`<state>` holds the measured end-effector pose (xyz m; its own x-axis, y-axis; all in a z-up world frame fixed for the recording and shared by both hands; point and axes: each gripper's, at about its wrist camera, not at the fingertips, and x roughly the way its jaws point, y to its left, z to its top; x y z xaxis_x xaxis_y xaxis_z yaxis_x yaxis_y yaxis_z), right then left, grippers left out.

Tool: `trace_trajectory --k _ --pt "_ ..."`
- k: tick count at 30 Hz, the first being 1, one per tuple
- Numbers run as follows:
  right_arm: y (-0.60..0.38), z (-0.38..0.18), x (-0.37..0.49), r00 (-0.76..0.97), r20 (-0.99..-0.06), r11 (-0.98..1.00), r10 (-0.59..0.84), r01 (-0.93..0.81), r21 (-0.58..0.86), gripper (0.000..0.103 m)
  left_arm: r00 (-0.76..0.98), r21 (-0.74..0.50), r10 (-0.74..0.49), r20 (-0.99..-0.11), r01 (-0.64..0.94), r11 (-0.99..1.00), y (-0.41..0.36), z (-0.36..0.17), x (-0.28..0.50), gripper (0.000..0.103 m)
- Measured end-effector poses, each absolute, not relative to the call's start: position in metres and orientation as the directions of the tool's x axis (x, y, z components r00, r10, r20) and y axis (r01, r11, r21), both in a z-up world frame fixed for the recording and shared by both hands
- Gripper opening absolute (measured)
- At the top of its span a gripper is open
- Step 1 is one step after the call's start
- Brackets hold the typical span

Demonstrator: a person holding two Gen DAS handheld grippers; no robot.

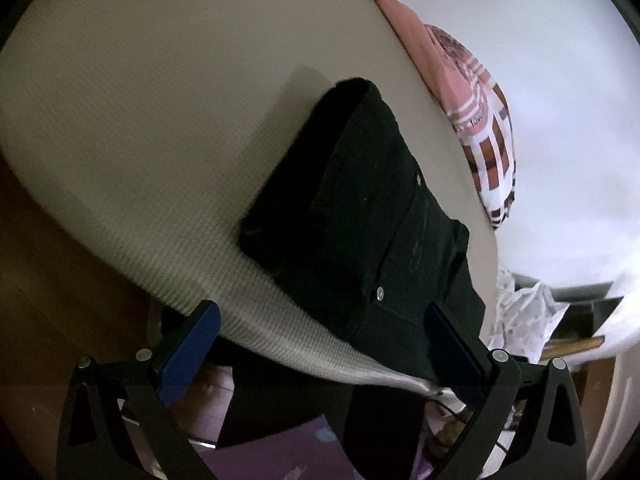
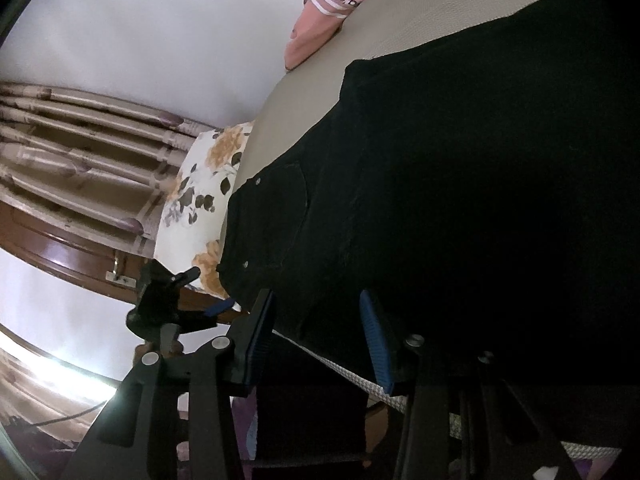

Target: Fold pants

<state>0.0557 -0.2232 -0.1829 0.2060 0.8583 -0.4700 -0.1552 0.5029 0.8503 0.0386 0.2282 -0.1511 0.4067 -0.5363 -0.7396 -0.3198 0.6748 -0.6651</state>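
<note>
Black denim, the pants [image 1: 360, 216] lie part-folded on the pale woven mattress [image 1: 140, 120] of the bed, waist end hanging over the near edge toward you.

Your left tool [image 1: 320, 328] is spread wide and empty, pads either side of the waist but clear of it. Your right tool [image 2: 316, 340] is part open with fabric between its pads; I can't tell if they press on it.

Risks: the overhanging end is heavy, so it could drag the whole stack off the edge if you release it. Pinch one layer only and the fold peels open.

The left view shows the folded far end and the pink striped cloth [image 1: 472, 92] beyond. Only the right view shows the floral pillow [image 2: 200, 208], the curtain [image 2: 80, 160] and your other tool.
</note>
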Motion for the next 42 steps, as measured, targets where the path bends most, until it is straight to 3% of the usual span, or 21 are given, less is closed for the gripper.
trace_trajectory --k 8,19,22,24,25,26,27,29,35,42 --pt "-0.225 -0.183 0.054 0.21 -0.478 0.511 0.853 -0.153 0.846 0.04 0.41 -0.681 -0.557 -0.722 -0.279 0.677 0.221 -0.159 0.071 0.101" --pt "-0.228 -0.183 0.053 0.209 -0.472 0.505 0.856 -0.148 0.85 0.04 0.457 -0.725 -0.572 -0.681 -0.308 0.616 0.233 -0.14 0.043 0.101" --pt "-0.227 -0.182 0.053 0.212 -0.481 0.514 0.851 -0.147 0.845 0.04 0.435 -0.684 -0.543 -0.718 -0.295 0.668 0.227 -0.137 0.045 0.099" --pt "-0.226 -0.182 0.053 0.214 -0.485 0.519 0.848 -0.147 0.842 0.04 0.397 -0.672 -0.551 -0.734 -0.305 0.675 0.221 -0.145 0.052 0.081" --pt "-0.227 -0.182 0.053 0.214 -0.486 0.519 0.848 -0.147 0.842 0.04 0.383 -0.675 -0.562 -0.733 -0.309 0.67 0.219 -0.149 0.054 0.064" --pt "-0.227 -0.182 0.053 0.213 -0.485 0.519 0.848 -0.147 0.842 0.04 0.366 -0.666 -0.561 -0.743 -0.313 0.677 0.215 -0.153 0.057 0.055" --pt "-0.227 -0.182 0.053 0.214 -0.484 0.517 0.849 -0.145 0.843 0.04 0.361 -0.65 -0.546 -0.756 -0.311 0.693 0.214 -0.153 0.057 0.053" --pt "-0.227 -0.182 0.053 0.215 -0.483 0.516 0.849 -0.142 0.844 0.041 0.362 -0.589 -0.484 -0.797 -0.282 0.757 0.208 -0.148 0.057 0.031" --pt "-0.226 -0.182 0.051 0.218 -0.486 0.522 0.846 -0.15 0.84 0.04 0.403 -0.572 -0.454 -0.795 -0.246 0.782 0.207 -0.131 0.059 0.017" --pt "-0.227 -0.183 0.05 0.221 -0.482 0.517 0.848 -0.148 0.843 0.04 0.445 -0.488 -0.387 -0.808 -0.136 0.862 0.187 -0.103 0.067 0.017"
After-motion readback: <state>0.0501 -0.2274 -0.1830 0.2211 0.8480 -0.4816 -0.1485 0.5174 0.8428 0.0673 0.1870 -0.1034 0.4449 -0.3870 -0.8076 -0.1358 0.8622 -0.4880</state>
